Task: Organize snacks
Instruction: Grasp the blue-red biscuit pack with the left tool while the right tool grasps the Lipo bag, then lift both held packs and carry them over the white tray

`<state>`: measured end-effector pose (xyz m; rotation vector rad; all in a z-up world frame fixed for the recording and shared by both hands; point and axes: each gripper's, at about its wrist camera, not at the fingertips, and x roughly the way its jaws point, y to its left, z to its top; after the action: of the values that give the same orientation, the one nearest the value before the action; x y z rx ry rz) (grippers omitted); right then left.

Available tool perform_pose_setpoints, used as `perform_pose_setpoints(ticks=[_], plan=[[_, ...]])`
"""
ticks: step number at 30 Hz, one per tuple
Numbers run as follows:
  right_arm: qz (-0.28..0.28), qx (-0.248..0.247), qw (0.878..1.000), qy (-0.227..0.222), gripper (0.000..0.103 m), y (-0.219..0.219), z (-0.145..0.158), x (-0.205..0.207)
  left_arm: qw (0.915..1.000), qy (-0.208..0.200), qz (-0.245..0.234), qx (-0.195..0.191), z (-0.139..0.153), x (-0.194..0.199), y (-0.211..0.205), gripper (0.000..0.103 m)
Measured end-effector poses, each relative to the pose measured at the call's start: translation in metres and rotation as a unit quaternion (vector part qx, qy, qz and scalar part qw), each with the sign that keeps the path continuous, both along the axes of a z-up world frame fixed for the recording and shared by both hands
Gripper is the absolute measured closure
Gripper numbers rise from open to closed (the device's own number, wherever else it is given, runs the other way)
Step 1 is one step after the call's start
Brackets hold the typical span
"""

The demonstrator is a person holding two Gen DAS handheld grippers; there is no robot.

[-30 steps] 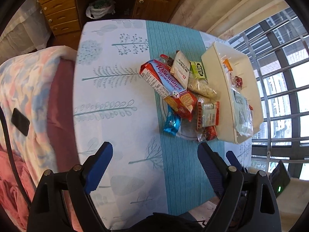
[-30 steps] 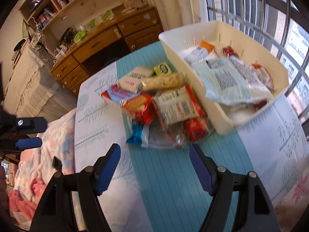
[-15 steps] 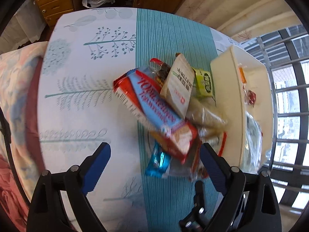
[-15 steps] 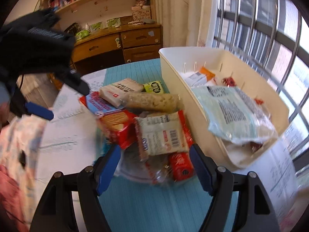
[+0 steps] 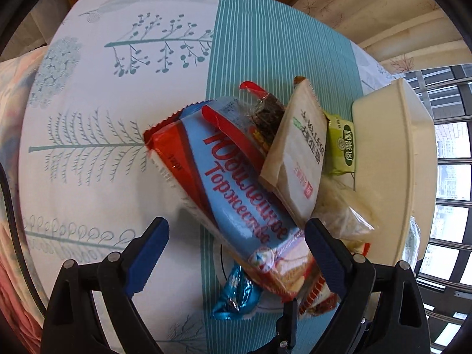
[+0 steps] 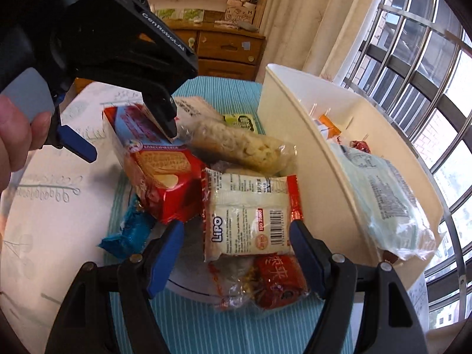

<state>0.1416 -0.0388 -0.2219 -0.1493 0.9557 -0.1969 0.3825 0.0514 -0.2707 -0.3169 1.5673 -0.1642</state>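
A pile of snacks lies on the teal-striped tablecloth (image 5: 253, 44) beside a cream bin (image 5: 407, 147) (image 6: 295, 135). A long blue-and-red biscuit pack (image 5: 236, 194) (image 6: 159, 165) tops the pile. My left gripper (image 5: 236, 236) (image 6: 129, 141) is open and straddles the pack's near end, pointing steeply down; one fingertip looks to be at the pack's top. My right gripper (image 6: 236, 236) is open around a white Lipo packet (image 6: 244, 215), its blue pads beside the packet's edges. A beige packet (image 5: 298, 153) leans on the biscuit pack.
Also in the pile are a green packet (image 5: 342, 147), a blue wrapper (image 5: 236, 292), a puffed-grain bar (image 6: 242, 147) and a red packet (image 6: 280, 277). The bin holds a pale bag (image 6: 383, 194). A hand (image 6: 14, 129) grips the left tool. Behind: wooden drawers (image 6: 224, 47), a barred window (image 6: 413, 59).
Both grippers have come down onto the pile. The left one now has the biscuit pack between its fingers and has come into the right wrist view. The right one has rolled and closed in on the Lipo packet.
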Motion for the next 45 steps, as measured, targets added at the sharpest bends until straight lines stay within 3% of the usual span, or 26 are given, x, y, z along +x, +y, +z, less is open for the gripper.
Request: perform_pose_setpoints(ticks=[10,18,25,29,40,45], plan=[[0.002,-0.022,1.0,0.012,0.038,0.0,-0.012,0.004,0.9999,-0.008,-0.006,0.007,-0.023,0.021,-0.021,0.01],[0.001,-0.03,0.999,0.014,0.044,-0.003,-0.011,0.008,0.9993,-0.013,-0.009,0.035,-0.027,0.03,-0.035,0.01],[0.007,-0.025,0.999,0.022,0.049,-0.006,-0.009,0.006,0.9995,-0.009,-0.003,0.031,-0.026,0.024,-0.038,0.018],[0.016,-0.03,0.999,0.023,0.069,-0.004,-0.006,0.005,0.9996,-0.004,-0.005,0.028,-0.025,0.017,-0.04,0.023],[0.021,-0.047,0.998,0.032,0.086,-0.003,0.004,0.0,0.9986,0.013,-0.008,0.051,-0.022,-0.005,-0.034,0.029],[0.023,-0.038,0.998,0.035,0.088,-0.004,0.011,-0.005,0.9987,0.011,-0.006,0.05,-0.013,-0.021,-0.024,0.033]])
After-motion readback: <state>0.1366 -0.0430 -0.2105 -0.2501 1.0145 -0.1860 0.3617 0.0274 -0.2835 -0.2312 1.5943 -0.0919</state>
